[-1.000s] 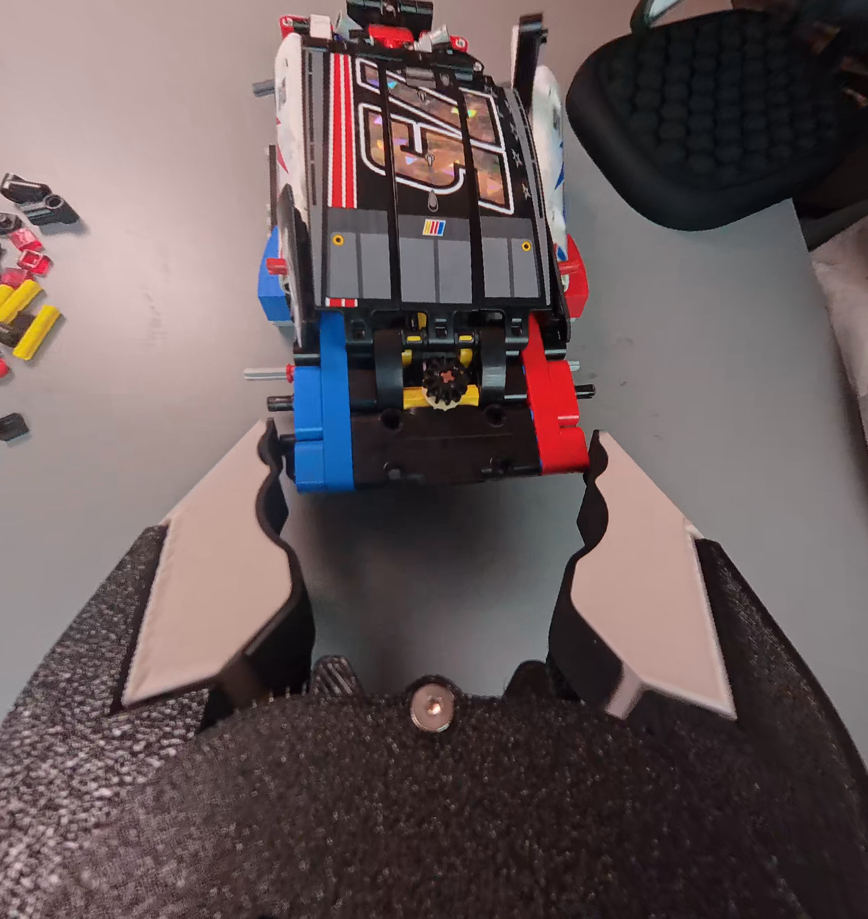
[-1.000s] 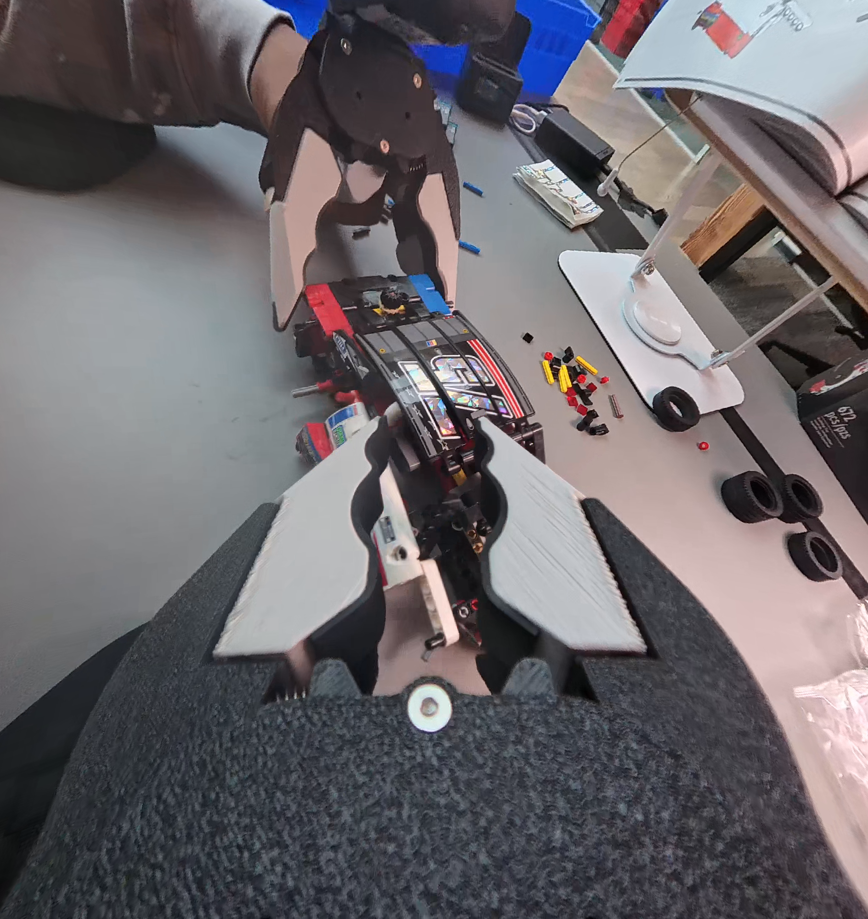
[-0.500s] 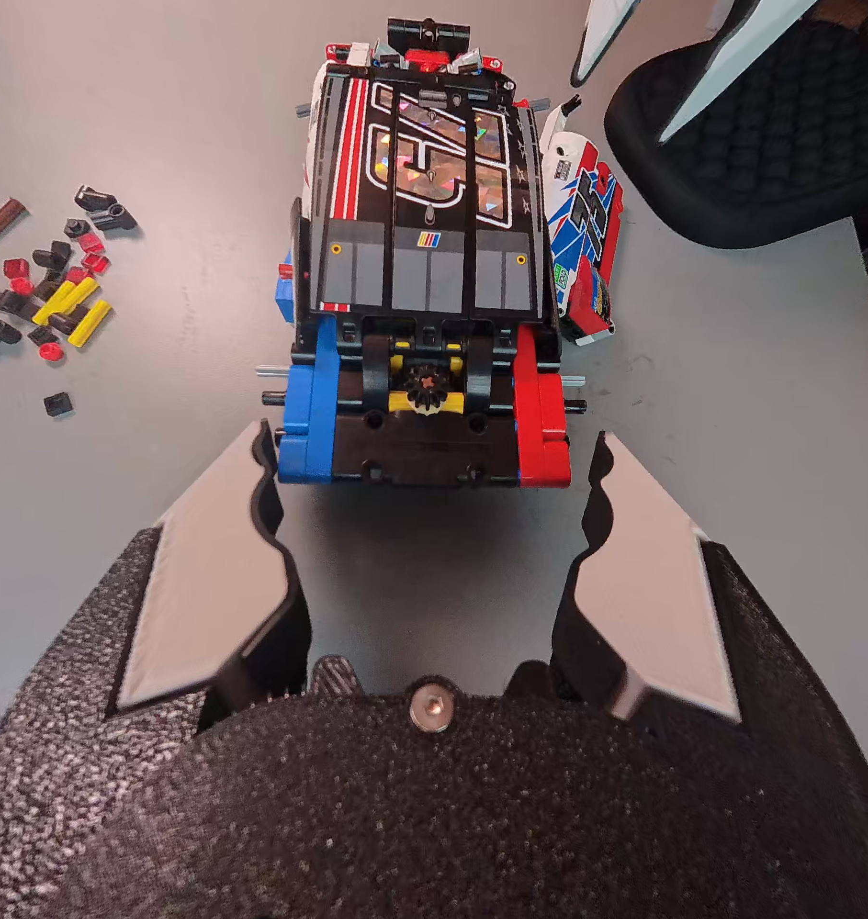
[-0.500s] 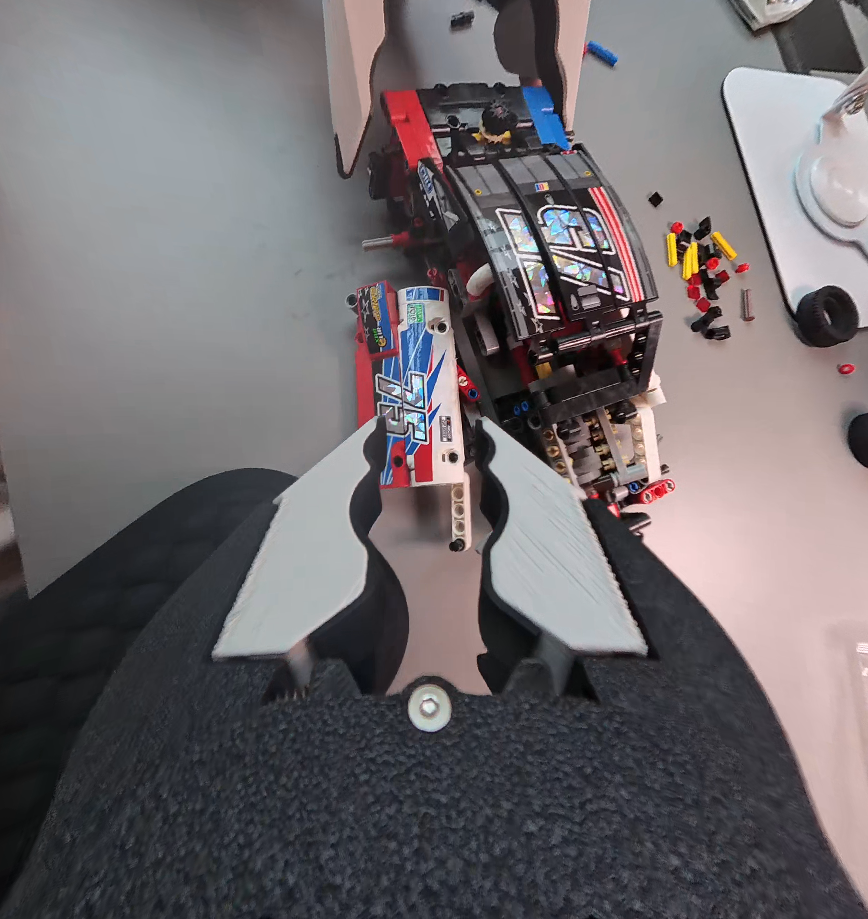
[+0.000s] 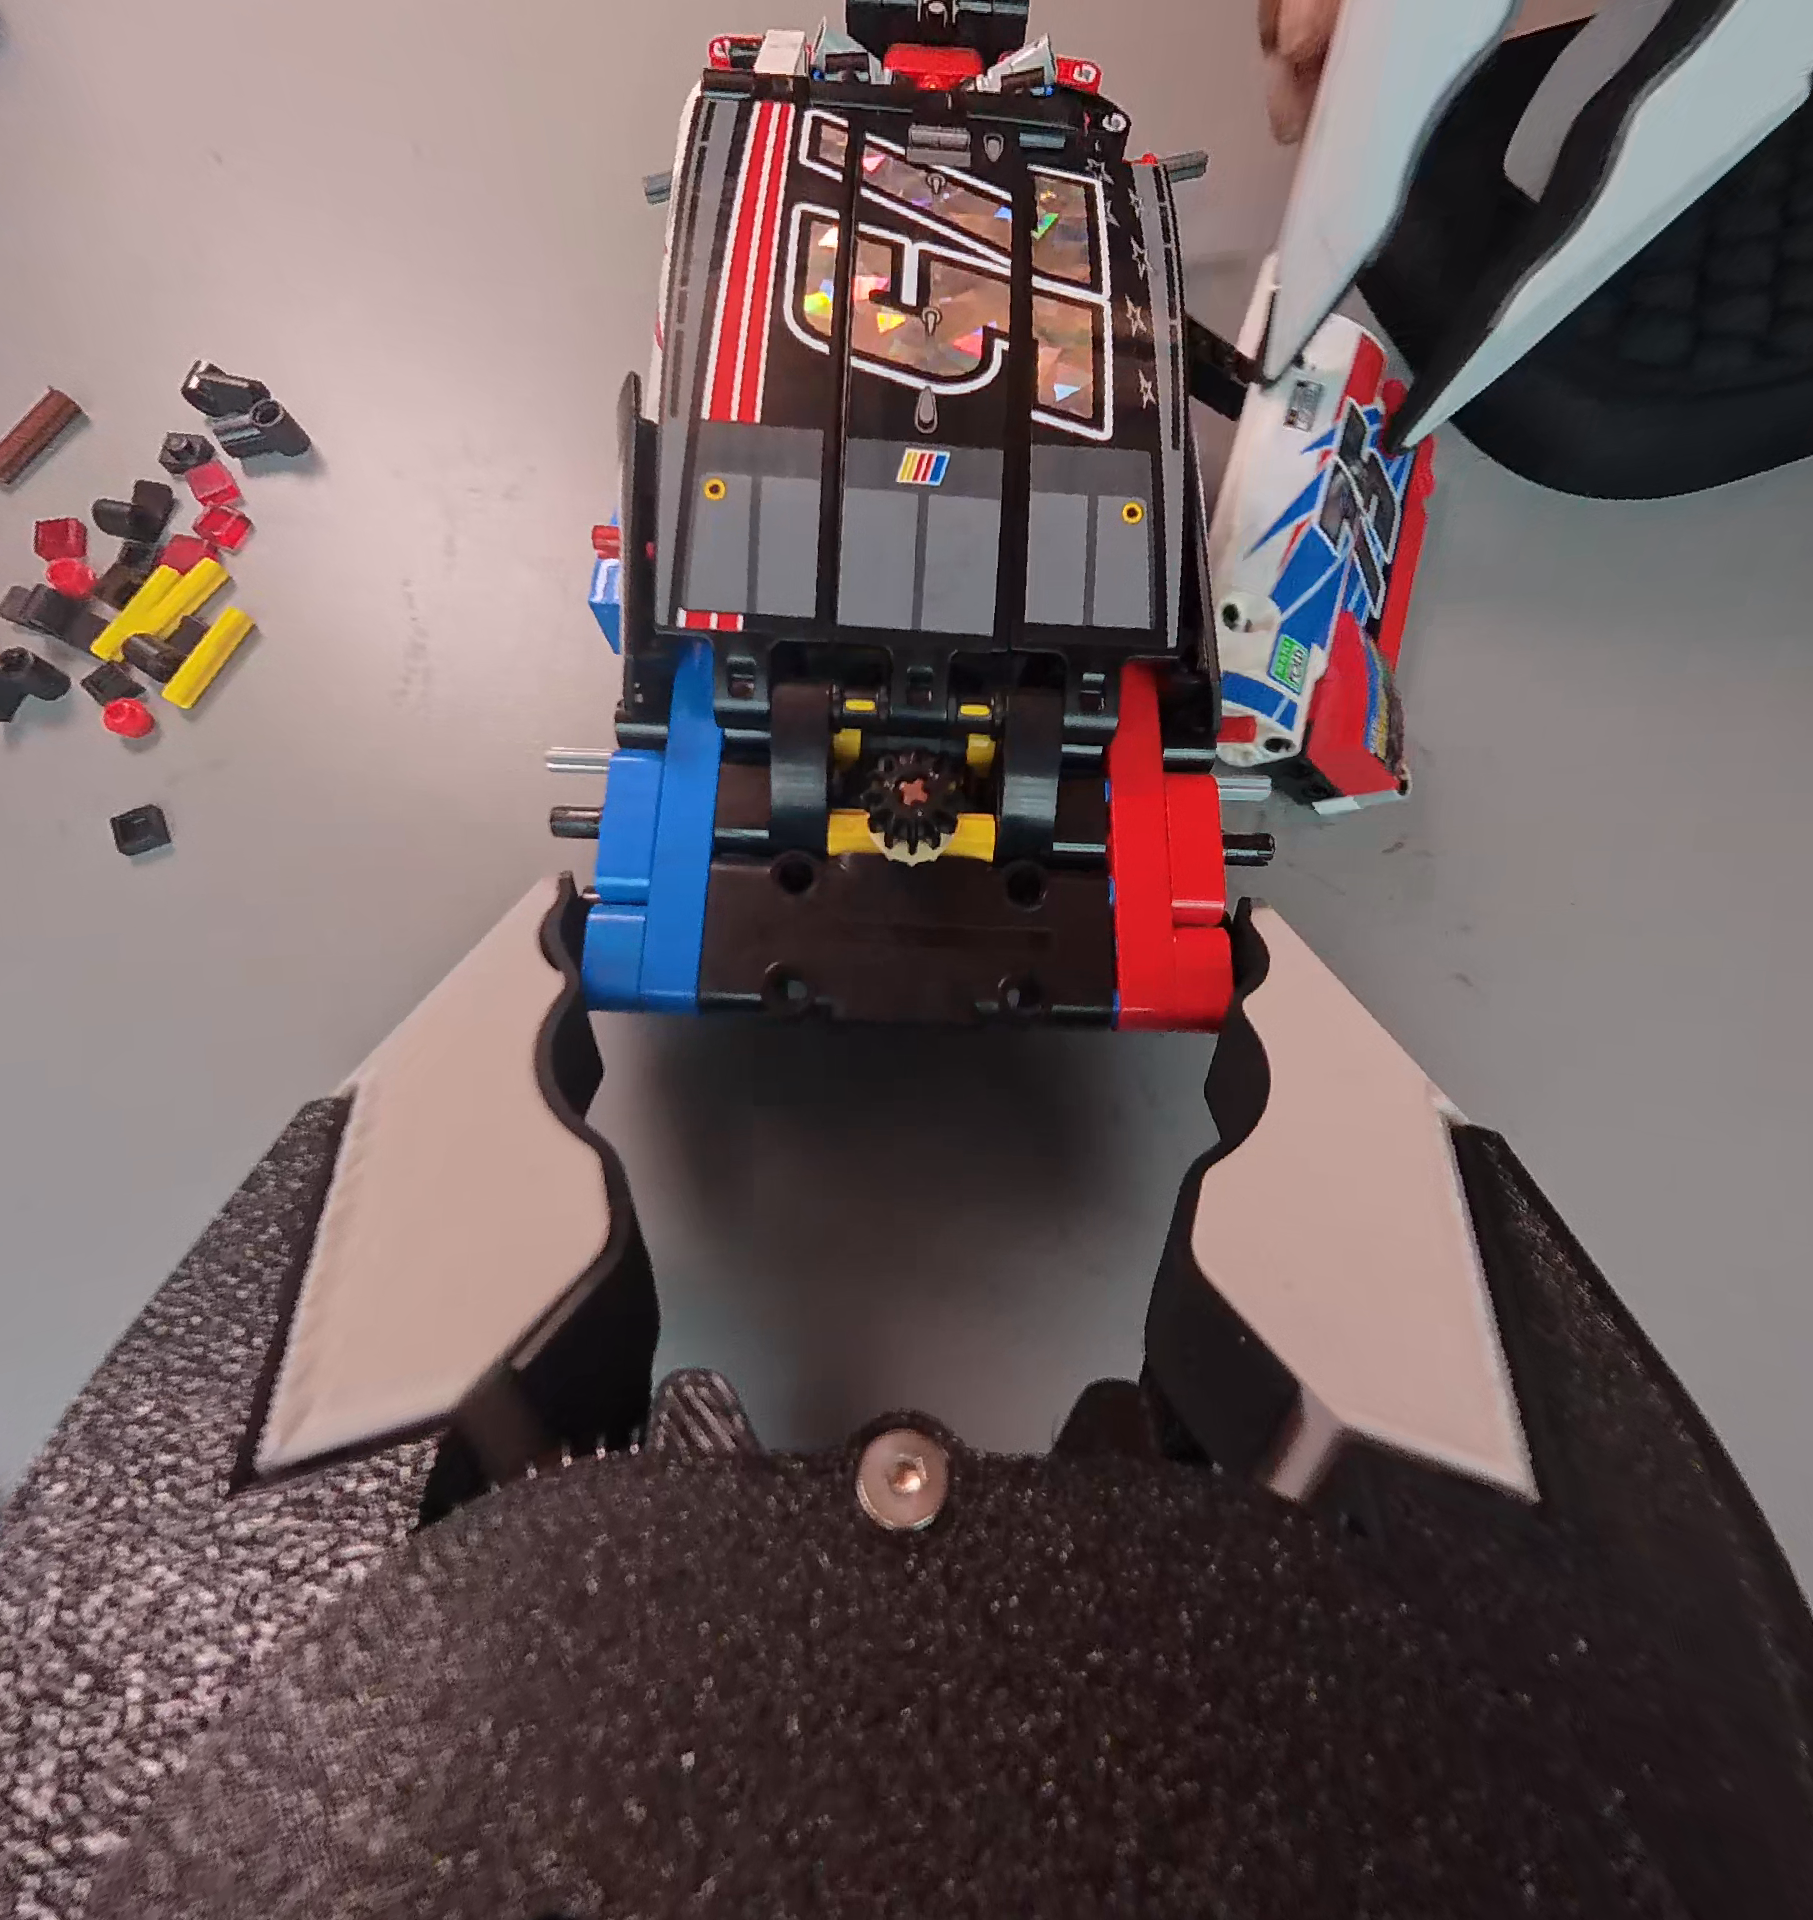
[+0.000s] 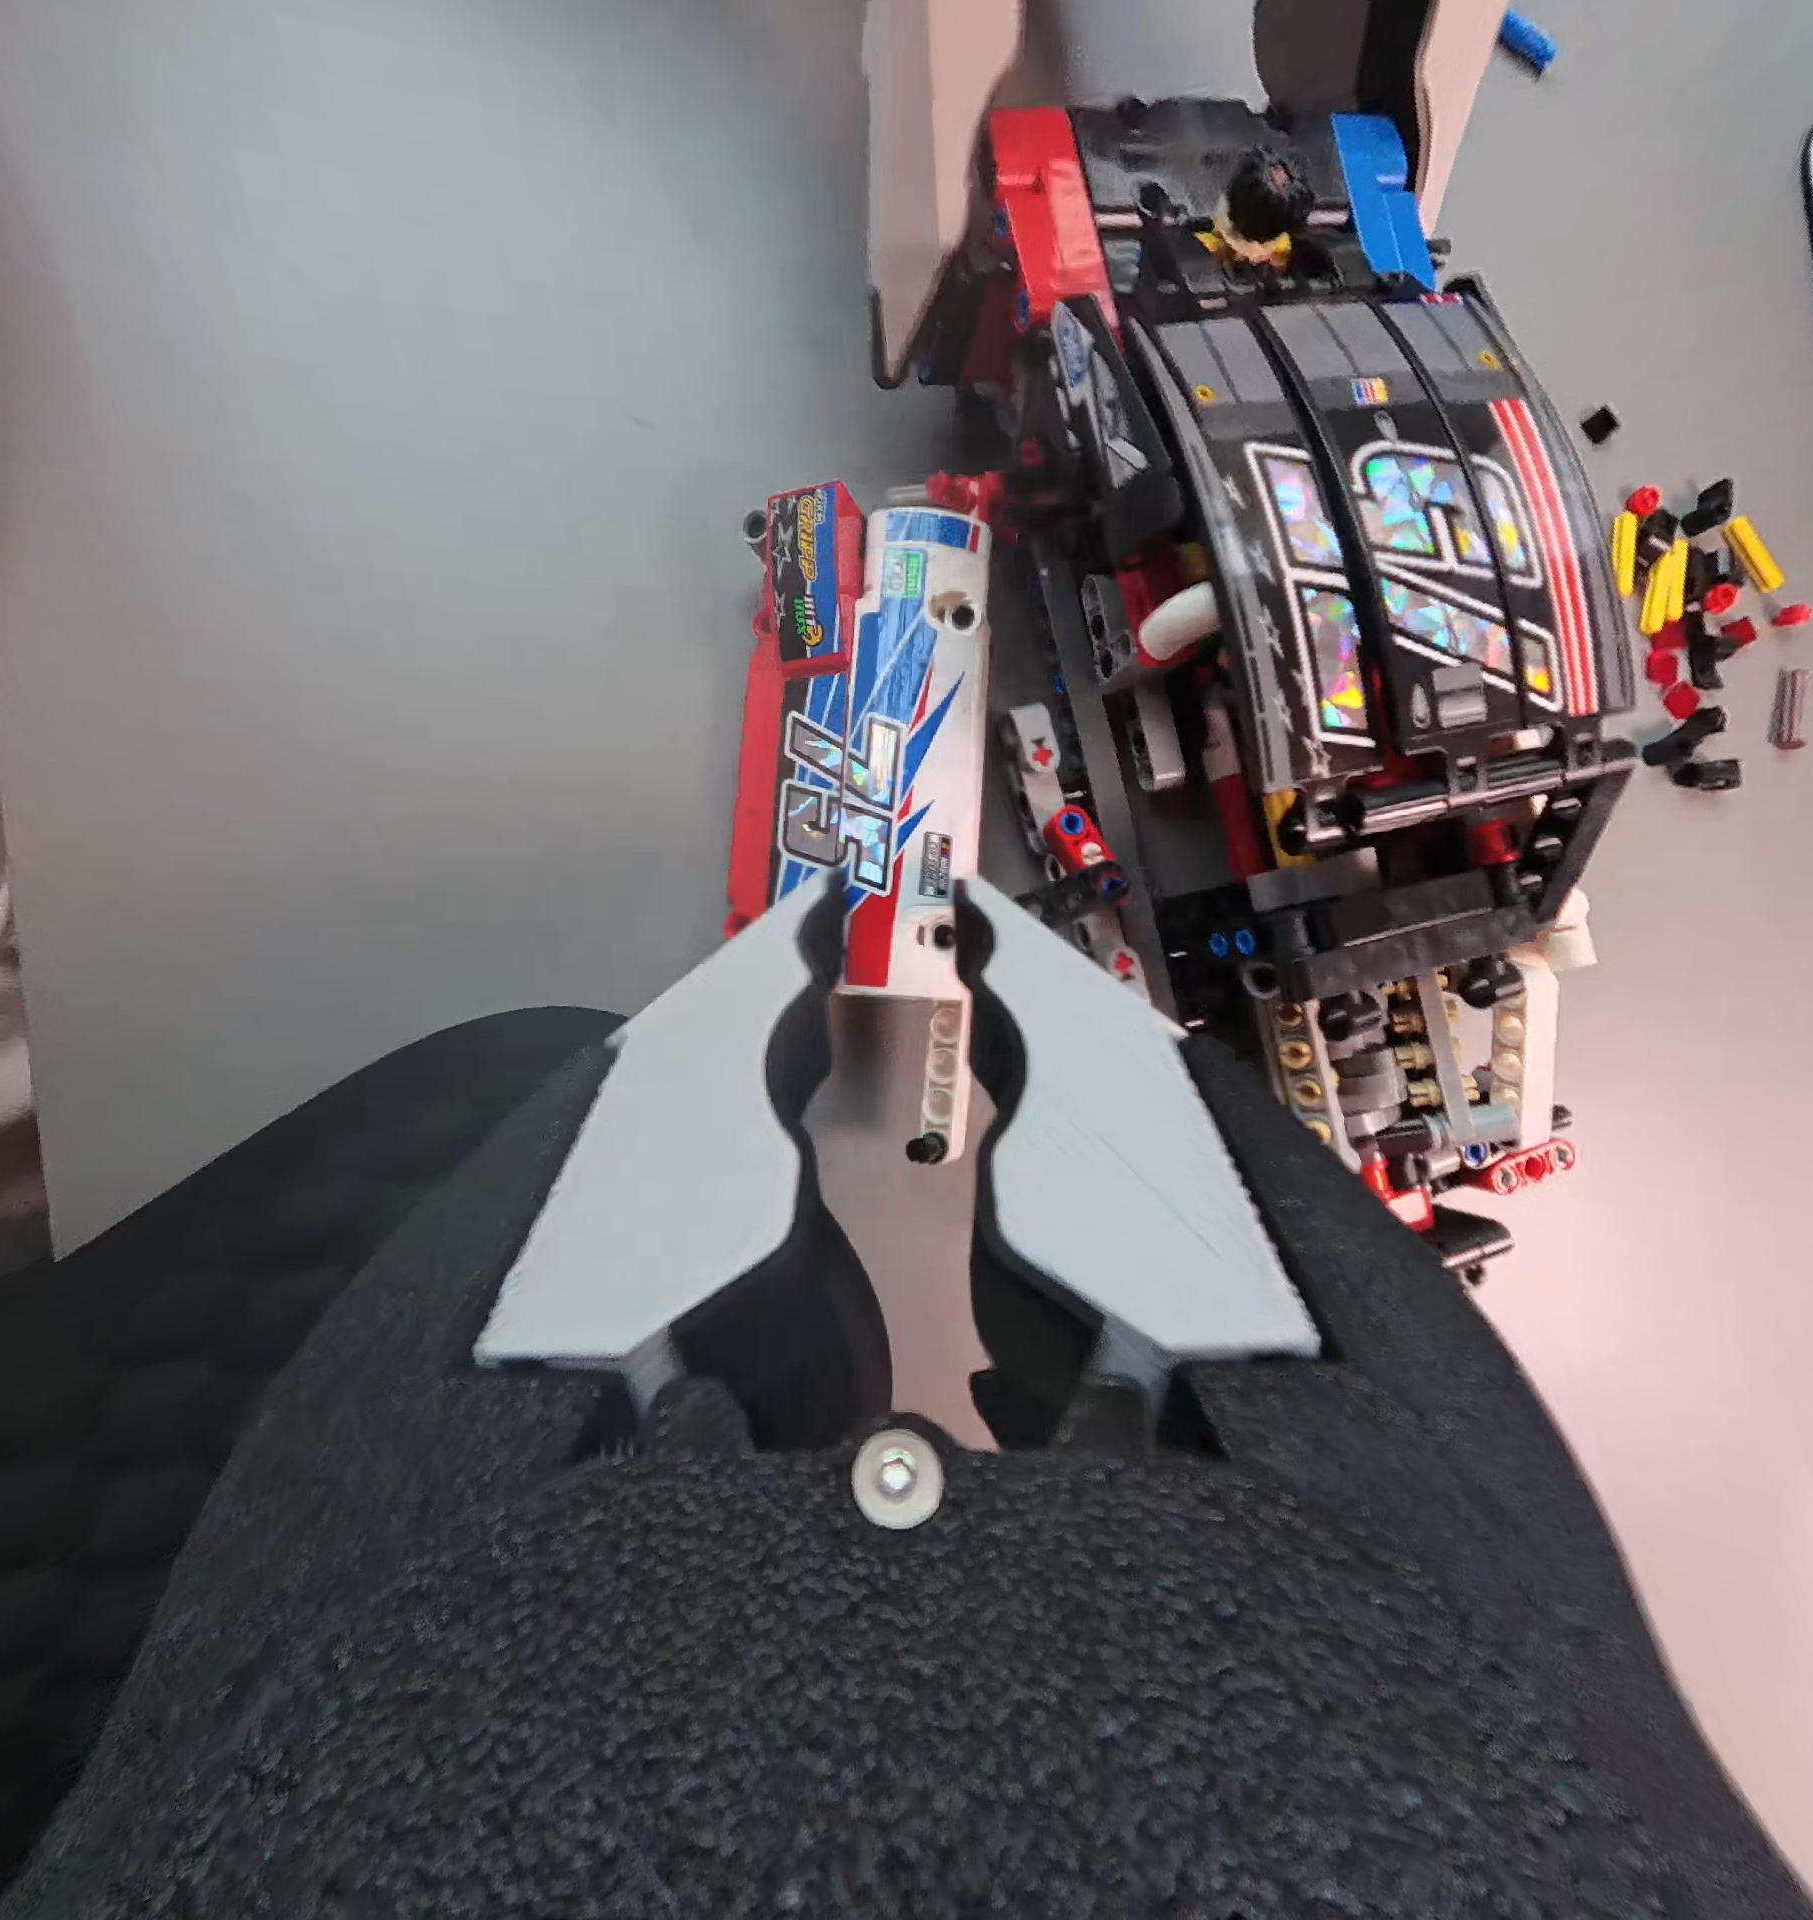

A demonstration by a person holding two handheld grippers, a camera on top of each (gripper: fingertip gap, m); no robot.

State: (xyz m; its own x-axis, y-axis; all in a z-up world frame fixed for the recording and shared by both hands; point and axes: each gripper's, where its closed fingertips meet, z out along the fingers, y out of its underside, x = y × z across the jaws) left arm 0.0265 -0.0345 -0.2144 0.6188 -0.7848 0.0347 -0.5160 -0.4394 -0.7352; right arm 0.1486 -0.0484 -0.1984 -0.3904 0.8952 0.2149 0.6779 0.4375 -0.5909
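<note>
The left gripper (image 5: 900, 925) is spread wide, its fingertips bracketing the blue and red rear corners of the brick-built race car (image 5: 917, 499), seemingly touching both. The right gripper (image 6: 894, 914) is narrowed over the detached side panel (image 6: 871, 727), tips at its white end; whether it truly pinches is unclear. The panel lies flat on the grey table (image 6: 362, 520) just beside the car. Loose small pieces (image 5: 102, 582) are scattered to one side; a black chair seat (image 5: 1712, 312) sits beyond the table edge.
</note>
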